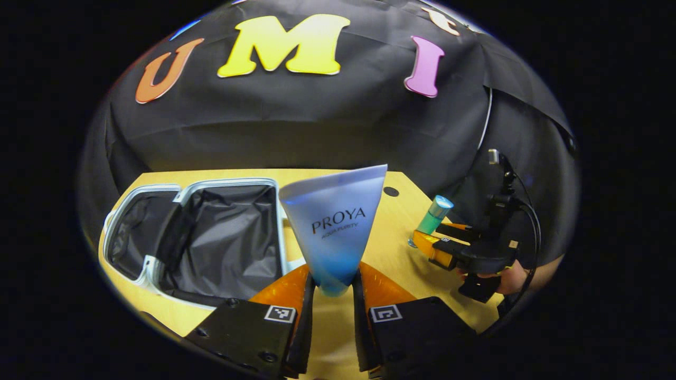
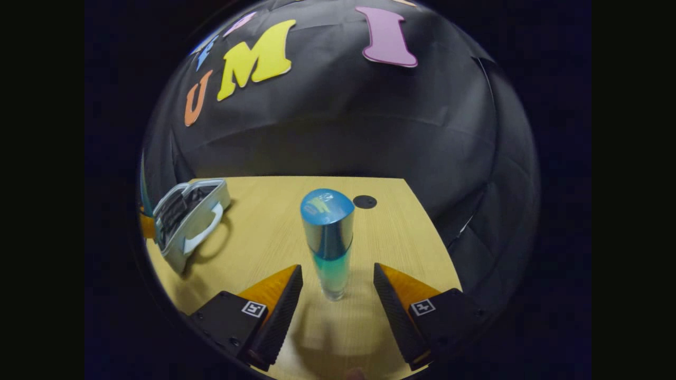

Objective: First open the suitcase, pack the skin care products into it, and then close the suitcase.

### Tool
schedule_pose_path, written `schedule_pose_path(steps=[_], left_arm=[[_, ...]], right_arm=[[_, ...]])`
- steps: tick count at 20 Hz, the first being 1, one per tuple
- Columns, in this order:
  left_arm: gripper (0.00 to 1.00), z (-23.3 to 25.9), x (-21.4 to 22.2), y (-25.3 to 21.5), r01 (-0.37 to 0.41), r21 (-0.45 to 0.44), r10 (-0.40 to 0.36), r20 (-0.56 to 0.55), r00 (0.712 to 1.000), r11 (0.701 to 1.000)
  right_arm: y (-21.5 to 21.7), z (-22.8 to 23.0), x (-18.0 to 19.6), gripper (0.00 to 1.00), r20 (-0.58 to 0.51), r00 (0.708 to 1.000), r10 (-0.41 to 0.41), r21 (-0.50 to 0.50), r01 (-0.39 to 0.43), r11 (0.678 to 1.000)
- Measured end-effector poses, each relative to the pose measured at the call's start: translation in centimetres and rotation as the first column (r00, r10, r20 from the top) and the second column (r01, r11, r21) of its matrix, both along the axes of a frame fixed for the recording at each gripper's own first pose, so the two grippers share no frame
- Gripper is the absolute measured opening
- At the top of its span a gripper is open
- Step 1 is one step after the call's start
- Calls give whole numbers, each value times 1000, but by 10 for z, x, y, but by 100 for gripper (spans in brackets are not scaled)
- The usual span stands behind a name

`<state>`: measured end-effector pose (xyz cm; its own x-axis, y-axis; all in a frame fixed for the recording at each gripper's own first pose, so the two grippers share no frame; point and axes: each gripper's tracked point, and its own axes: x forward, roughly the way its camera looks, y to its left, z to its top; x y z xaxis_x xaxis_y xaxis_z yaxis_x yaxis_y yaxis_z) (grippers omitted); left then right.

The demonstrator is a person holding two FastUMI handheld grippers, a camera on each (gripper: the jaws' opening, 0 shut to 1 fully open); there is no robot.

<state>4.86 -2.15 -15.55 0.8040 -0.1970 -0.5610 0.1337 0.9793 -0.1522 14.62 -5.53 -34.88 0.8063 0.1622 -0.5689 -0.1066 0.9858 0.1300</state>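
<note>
tube (image 1: 336, 227) cap hidden between left claw's fingers (image 1: 305, 311), suitcase (image 2: 186, 221) cut off at right gripper view's edge

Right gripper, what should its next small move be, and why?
Probably close the fingers on the bottle. The right gripper is open, and the bottle stands upright on the table between its fingers, touched by neither. The suitcase already lies open, and the left gripper already holds the tube.
</note>
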Motion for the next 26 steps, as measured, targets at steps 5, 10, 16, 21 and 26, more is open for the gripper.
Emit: schedule_pose_path(steps=[5, 10, 16, 21, 26], left_arm=[[37, 5, -16, 46, -93, 7, 93, -26, 995, 996], [37, 6, -17, 86, -132, -1, 132, -63, 989, 991], [37, -2, 9, 125, -94, -59, 84, -162, 983, 994], [37, -36, 24, 135, -57, -203, -26, -383, 923, 978], [37, -92, 26, 166, -40, -145, -57, -612, 789, 989]], right_arm=[[4, -16, 12, 60, -44, 999, -1, -2, 1, 1000], [16, -15, 11, 34, -75, 997, 36, -9, -37, 999], [33, 25, -14, 32, -85, 991, 99, 25, -97, 995], [64, 85, -59, 32, -89, 977, 194, 145, -179, 973], [83, 130, -100, 32, -107, 966, 237, 250, -205, 946]])
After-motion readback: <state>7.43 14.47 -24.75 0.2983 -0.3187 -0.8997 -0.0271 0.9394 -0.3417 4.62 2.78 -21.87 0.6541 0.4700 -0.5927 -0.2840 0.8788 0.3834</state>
